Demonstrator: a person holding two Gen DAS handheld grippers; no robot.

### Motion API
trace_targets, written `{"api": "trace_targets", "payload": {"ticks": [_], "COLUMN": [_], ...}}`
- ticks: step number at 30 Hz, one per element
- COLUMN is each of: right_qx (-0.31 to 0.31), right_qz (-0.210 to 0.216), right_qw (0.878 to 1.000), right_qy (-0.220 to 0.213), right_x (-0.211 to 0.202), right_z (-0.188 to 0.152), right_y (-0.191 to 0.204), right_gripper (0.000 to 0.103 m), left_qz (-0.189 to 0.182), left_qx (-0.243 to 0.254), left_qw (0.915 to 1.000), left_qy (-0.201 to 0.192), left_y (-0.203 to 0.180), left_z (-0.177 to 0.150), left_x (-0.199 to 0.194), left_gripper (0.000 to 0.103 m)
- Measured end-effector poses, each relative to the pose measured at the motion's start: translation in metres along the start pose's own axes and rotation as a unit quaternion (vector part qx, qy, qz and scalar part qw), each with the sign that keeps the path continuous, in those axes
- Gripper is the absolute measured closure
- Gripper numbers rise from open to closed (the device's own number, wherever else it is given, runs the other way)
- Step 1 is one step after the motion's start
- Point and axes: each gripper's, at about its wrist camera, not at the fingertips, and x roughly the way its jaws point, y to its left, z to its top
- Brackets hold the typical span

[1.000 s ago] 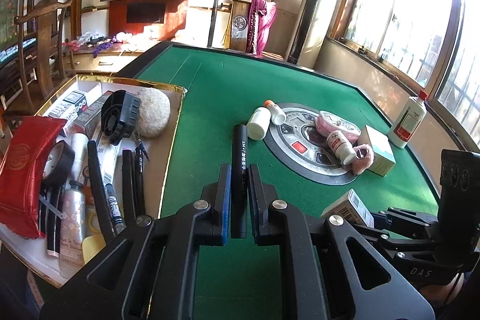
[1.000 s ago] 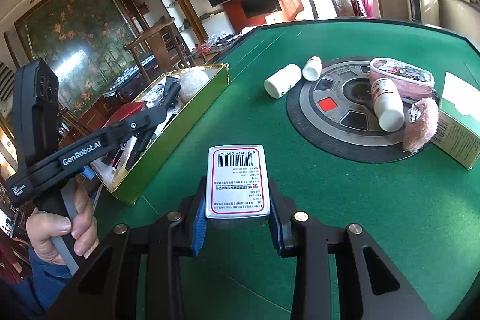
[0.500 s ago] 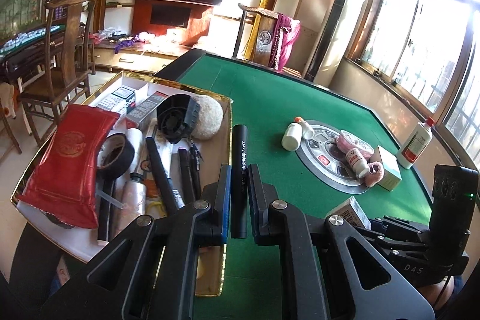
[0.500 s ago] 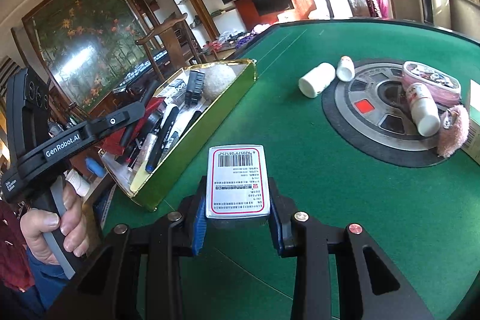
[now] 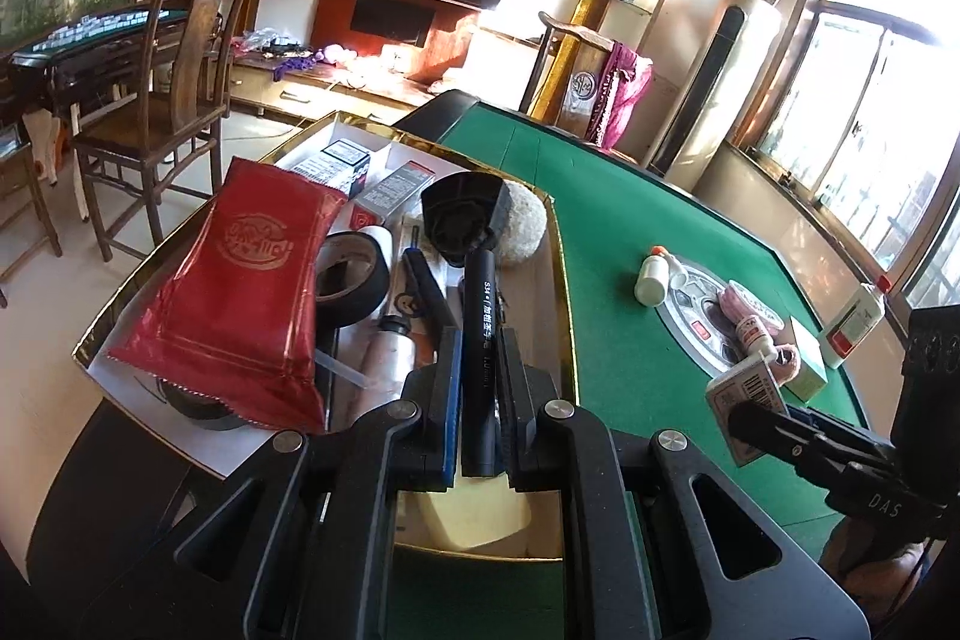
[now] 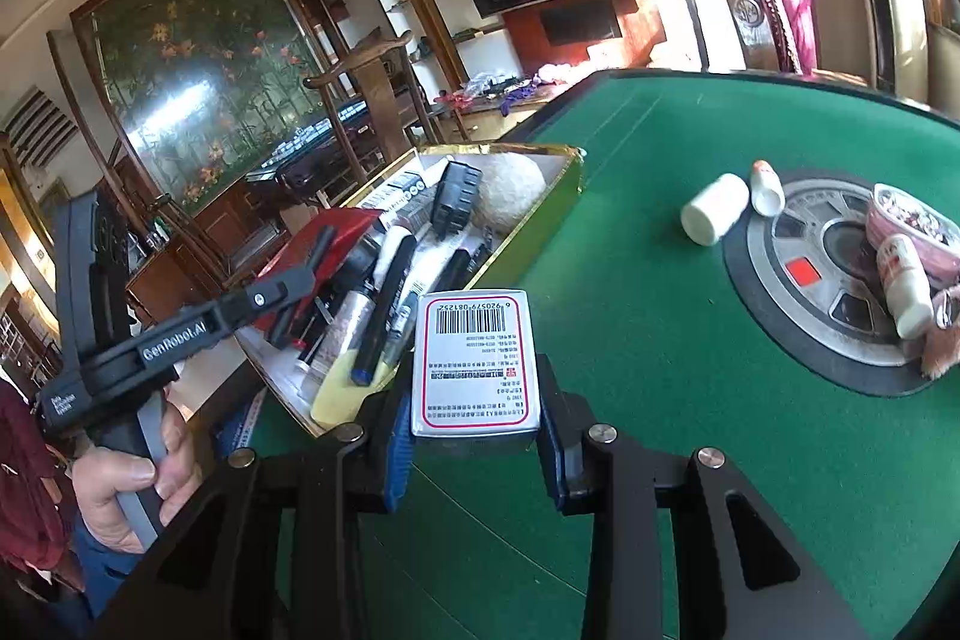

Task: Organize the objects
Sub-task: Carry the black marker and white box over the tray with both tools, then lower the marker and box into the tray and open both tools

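Note:
My left gripper (image 5: 480, 394) is shut on a black marker pen (image 5: 482, 328) and holds it over the near end of a gold-rimmed tray (image 5: 564, 304). The tray is crowded: a red pouch (image 5: 240, 286), a black tape roll (image 5: 351, 277), a black fan-like part (image 5: 462, 214), a beige sponge ball (image 5: 528, 226), pens and small boxes. My right gripper (image 6: 477, 430) is shut on a small white box with a barcode (image 6: 476, 364), above the green table just right of the tray (image 6: 540, 226). That box (image 5: 744, 388) also shows in the left wrist view.
On the round centre plate (image 6: 804, 304) of the green table (image 6: 630, 280) lie white bottles (image 6: 714, 217), a pink tin (image 6: 912, 226) and a pink fuzzy charm. A green-white box (image 5: 807, 358) and a glue bottle (image 5: 855, 322) stand at the right. A wooden chair (image 5: 180, 100) stands left of the tray.
Both grippers have swung left toward the tray, keeping their loads. The marker now hangs over the tray instead of the green felt. The box has come up close to the tray's corner.

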Motion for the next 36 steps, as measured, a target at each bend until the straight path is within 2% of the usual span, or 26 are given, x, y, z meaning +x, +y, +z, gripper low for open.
{"api": "trace_targets", "payload": {"ticks": [7,13,25,36], "right_qx": [-0.024,-0.042,-0.044,-0.050], "right_qz": [0.010,0.011,-0.021,-0.051], "right_qw": [1.000,0.999,0.998,0.996], "right_qy": [-0.011,0.009,0.044,0.059], "right_x": [0.012,0.045,0.121,0.151], "right_z": [0.018,0.032,0.050,0.054], "right_y": [0.026,0.044,0.047,0.043], "right_gripper": [0.069,0.069,0.069,0.069], "left_qz": [0.010,0.010,0.007,0.009], "left_qx": [-0.017,-0.023,-0.016,-0.013], "left_qw": [0.9997,0.9995,0.9991,0.9986], "left_qy": [0.011,0.018,0.038,0.050], "left_y": [0.017,0.023,0.019,0.018], "left_z": [-0.004,-0.006,-0.010,-0.012], "left_x": [0.004,0.010,0.023,0.028], "left_gripper": [0.093,0.093,0.093,0.093]}}
